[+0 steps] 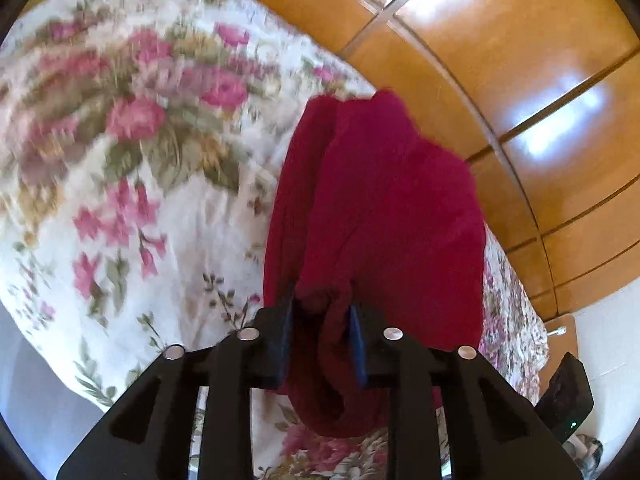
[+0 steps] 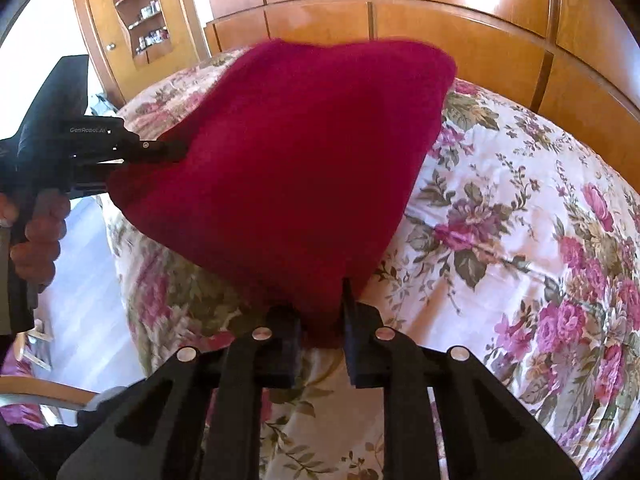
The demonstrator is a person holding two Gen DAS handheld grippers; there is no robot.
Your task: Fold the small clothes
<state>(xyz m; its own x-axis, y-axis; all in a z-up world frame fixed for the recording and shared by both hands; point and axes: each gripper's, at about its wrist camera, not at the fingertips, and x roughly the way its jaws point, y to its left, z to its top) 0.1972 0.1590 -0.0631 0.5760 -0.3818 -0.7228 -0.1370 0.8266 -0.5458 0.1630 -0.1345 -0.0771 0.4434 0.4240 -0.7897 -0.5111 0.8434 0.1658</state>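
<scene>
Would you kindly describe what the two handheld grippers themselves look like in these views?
Both the left gripper and the right gripper are matte black, with angular forked finger arms, round silver pin heads at the joints and dark blue pads. From the right wrist view, the left gripper's body is a black block with small white "GenRobot.AI" lettering. A small green light shows on the neighbouring black unit in the left view.

Red cloth held over the floral bed

The right tongs (image 2: pixel 322 322) pinch the red cloth (image 2: pixel 296 168); the left tongs (image 2: pixel 160 148) grip its far-left edge.
</scene>
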